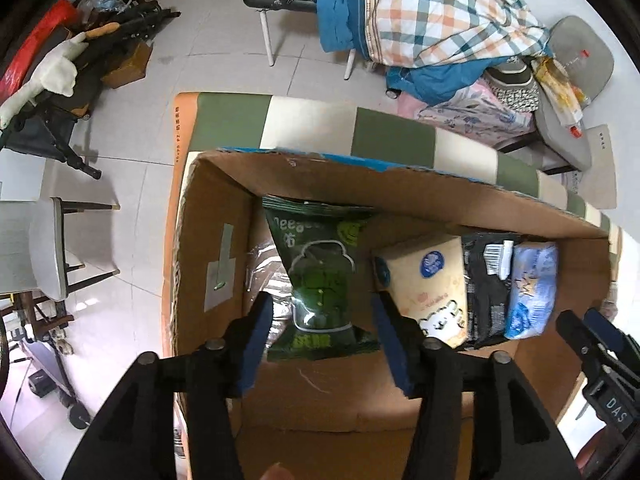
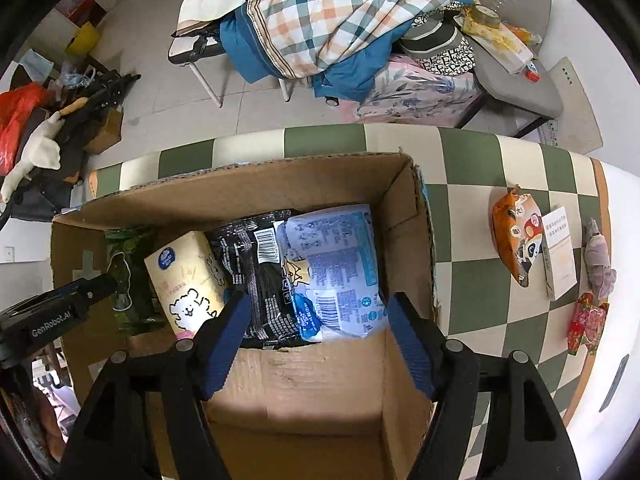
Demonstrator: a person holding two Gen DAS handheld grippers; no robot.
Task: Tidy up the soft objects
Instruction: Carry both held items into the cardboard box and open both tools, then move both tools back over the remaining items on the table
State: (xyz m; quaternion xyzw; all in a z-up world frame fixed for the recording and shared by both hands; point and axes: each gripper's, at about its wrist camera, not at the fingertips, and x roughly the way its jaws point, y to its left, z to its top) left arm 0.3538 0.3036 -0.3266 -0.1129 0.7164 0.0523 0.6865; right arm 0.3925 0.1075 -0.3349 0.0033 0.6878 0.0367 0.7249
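An open cardboard box (image 1: 224, 208) (image 2: 404, 216) stands on a green-and-cream checked table. Inside lie a green packet (image 1: 320, 276) (image 2: 128, 280), a cream tissue pack (image 1: 428, 280) (image 2: 188, 280), a black packet (image 1: 486, 280) (image 2: 260, 264) and a blue-white packet (image 1: 532, 288) (image 2: 340, 264). My left gripper (image 1: 320, 304) is open above the box, its jaws on either side of the green packet without touching it. My right gripper (image 2: 316, 304) is open above the box, over the black and blue-white packets.
On the table right of the box lie an orange snack bag (image 2: 516, 240), a white card box (image 2: 560, 256), a grey soft toy (image 2: 600, 264) and a red patterned pouch (image 2: 588, 320). Behind the table stand chairs with a plaid quilt (image 2: 340, 20). Clutter lies on the floor at left.
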